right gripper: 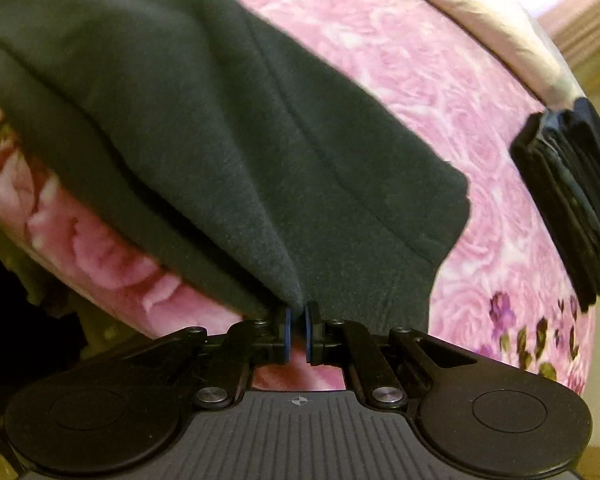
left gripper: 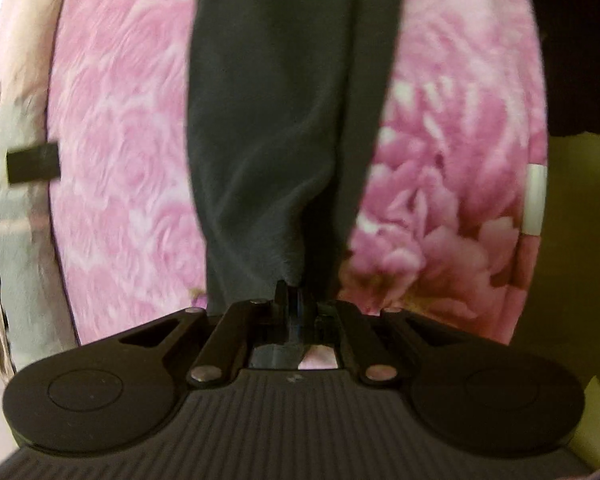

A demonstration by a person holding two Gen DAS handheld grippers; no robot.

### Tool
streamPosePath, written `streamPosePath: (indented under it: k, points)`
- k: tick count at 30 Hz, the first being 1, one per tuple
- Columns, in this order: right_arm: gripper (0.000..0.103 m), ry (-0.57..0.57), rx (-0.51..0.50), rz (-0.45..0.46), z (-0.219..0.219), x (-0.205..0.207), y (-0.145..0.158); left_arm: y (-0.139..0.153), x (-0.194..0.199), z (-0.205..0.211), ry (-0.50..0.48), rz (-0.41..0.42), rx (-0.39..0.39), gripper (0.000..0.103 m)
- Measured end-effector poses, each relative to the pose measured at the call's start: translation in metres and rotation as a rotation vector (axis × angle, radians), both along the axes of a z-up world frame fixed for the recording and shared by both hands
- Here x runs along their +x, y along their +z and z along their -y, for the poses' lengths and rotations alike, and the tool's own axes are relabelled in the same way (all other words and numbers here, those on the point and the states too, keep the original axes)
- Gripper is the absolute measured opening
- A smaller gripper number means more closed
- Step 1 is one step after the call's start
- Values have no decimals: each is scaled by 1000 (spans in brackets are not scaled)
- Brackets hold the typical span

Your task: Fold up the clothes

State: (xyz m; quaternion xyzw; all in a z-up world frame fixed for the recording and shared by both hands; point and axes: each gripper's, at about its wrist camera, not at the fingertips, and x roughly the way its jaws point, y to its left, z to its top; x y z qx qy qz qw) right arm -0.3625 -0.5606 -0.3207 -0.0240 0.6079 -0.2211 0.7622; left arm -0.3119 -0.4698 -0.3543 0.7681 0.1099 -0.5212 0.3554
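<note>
The dark grey garment (right gripper: 228,140), a soft fleece-like piece, is suspended between the 2 tools above a bed covered by a pink floral bedspread (right gripper: 440,92).

Left gripper (left gripper: 290,292): the jaws are closed tight on a gathered edge of the garment. From this pinch the cloth runs away as a long, narrow band across the middle of the bedspread (left gripper: 120,140), pulled into lengthwise creases. That tension suggests the hold is meant to keep the piece stretched rather than bunched.

Right gripper (right gripper: 297,316): the jaws are drawn together, with only a thin slit between the blue pads (right gripper: 287,334), and a peak of fabric is nipped at their tips. The cloth fans out from this point toward the far left of the view, and a squared hem corner hangs free to the right. A dark seam line runs across the panel.

Judgement: holding 2 separate points lets the person carry the garment taut and lay it flat on the bed before a fold. The step in hand appears to be spreading or positioning; no fold of this piece is yet evident. Both views are blurred, so fine detail of the grips is limited.

A stack of dark folded items (right gripper: 568,208) sits near the bed's far right edge in the right view, well apart from the held garment, presumably finished work set aside. Pale bedding (right gripper: 472,12) borders the bedspread beyond it.
</note>
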Motion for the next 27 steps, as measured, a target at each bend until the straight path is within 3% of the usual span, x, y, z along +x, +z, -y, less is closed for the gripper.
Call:
streamPosePath:
  k: [1,2,4,9,12,14,19,21,22,24,27]
  points:
    - [8,-29,8,21,0,-2,6,4,3,2,14,5,-3,2]
    - [42,-124,42,78,5,-7,12,8,7,4,28,10,-7,2]
    - [81,-315,112,194,14,-19,23,18,13,10,57,13,-14,2]
    - [80,-948,375,580,37,-84,9,19,9,16,38,9,15,2]
    - [78,-1167,421,776,47,-110,-9,17,6,15,14,4,49,2]
    - [56,-1199,414,830,48,-114,-15,16,6,15,5,4,65,2]
    - [55,-1224,395,873,69,-113,-25,16,7,19,-12,11,85,2]
    - [30,-1220,400,852,75,-113,-22,18,6,23,-10,13,82,2]
    - [10,-1218,402,841,79,-113,-21,21,7,24,-12,15,77,2]
    - [7,-1212,404,820,85,-113,-17,27,7,27,-10,17,62,2]
    - [6,-1151,370,848,85,-119,17,39,9,28,6,18,27,2]
